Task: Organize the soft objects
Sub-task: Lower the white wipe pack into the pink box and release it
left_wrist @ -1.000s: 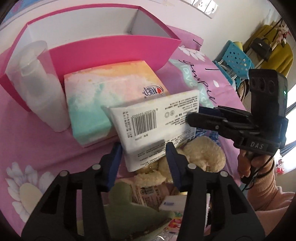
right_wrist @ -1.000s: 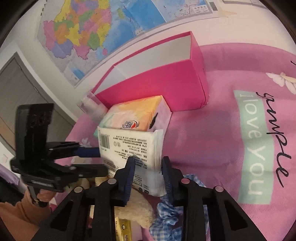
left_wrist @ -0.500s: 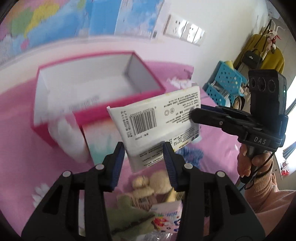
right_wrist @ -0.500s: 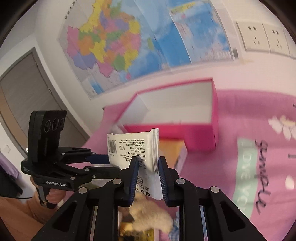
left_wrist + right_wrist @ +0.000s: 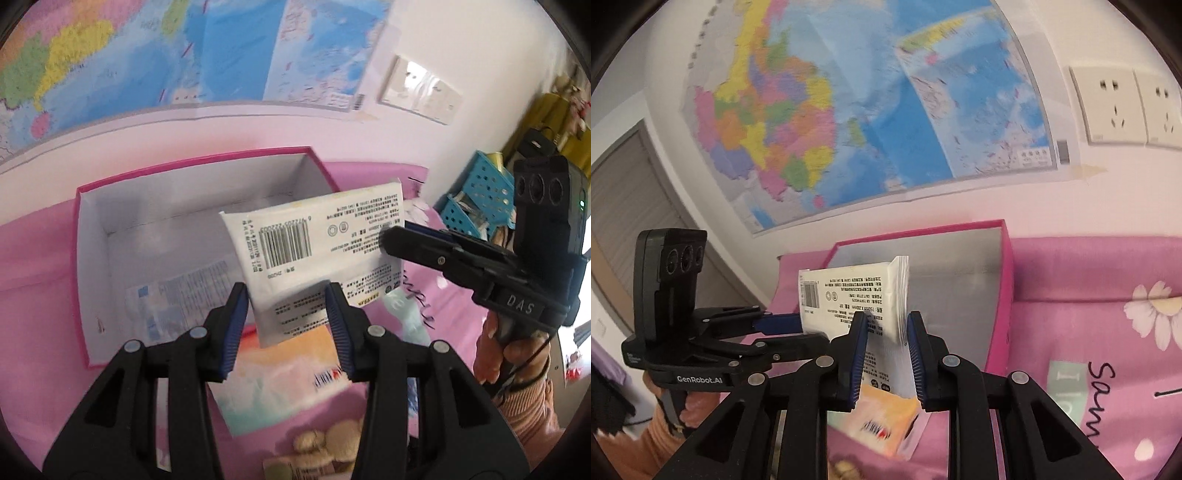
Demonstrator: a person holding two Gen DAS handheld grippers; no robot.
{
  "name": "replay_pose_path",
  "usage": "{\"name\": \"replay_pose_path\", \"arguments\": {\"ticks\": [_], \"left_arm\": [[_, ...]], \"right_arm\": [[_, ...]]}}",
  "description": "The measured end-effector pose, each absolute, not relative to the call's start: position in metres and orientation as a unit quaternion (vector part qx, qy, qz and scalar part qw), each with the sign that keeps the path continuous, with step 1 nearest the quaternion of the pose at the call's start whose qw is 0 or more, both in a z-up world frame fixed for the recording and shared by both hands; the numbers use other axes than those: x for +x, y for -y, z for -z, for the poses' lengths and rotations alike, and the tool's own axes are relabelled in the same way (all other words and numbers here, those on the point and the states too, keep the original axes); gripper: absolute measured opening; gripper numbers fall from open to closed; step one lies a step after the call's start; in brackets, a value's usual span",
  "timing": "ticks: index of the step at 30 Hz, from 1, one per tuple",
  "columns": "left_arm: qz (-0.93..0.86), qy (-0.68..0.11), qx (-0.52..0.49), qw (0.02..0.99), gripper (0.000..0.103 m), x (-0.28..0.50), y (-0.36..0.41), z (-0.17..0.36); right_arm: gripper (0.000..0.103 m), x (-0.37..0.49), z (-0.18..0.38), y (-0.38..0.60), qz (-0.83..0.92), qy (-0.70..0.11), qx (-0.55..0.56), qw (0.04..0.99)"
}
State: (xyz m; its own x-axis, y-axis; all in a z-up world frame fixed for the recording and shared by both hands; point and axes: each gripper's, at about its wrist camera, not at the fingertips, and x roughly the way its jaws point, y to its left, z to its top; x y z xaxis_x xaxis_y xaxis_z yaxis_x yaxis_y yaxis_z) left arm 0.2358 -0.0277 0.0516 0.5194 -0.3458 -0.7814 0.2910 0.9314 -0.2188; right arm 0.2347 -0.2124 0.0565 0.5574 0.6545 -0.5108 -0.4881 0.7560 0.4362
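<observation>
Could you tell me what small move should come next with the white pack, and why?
Probably carry it forward and lower it into the pink box. Both the left gripper and right gripper clamp the white wipes pack, which hangs above the box's near wall.

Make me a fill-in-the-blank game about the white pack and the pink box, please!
1. The white tissue pack is held up by ____ grippers at once.
2. The pack hangs in the air above the open ____ box.
3. Printed on the side of the pack facing the left wrist camera is a black ____.
4. On the wall behind the box hangs a colourful ____.

Missing words: two; pink; barcode; map
</observation>
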Motion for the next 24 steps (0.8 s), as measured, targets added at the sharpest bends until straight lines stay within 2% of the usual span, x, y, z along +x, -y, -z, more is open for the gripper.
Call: {"name": "replay_pose_path", "arguments": {"ticks": [13, 19, 24], "left_arm": [[0.144, -0.504, -0.042, 0.85, 0.045, 0.28, 0.036, -0.021], [0.154, -0.484, -0.034, 0.861, 0.045, 0.264, 0.03, -0.028], [0.168, -0.444, -0.022, 0.88, 0.047, 0.227, 0.025, -0.046]], "right_arm": [[0.023, 0.287, -0.024, 0.199, -0.271, -0.389, 0.119, 0.872], [0.025, 0.275, -0.029, 0.201, -0.265, -0.378, 0.11, 0.88], [0.032, 0.249, -0.045, 0.21, -0.289, -0.357, 0.113, 0.881]]}}
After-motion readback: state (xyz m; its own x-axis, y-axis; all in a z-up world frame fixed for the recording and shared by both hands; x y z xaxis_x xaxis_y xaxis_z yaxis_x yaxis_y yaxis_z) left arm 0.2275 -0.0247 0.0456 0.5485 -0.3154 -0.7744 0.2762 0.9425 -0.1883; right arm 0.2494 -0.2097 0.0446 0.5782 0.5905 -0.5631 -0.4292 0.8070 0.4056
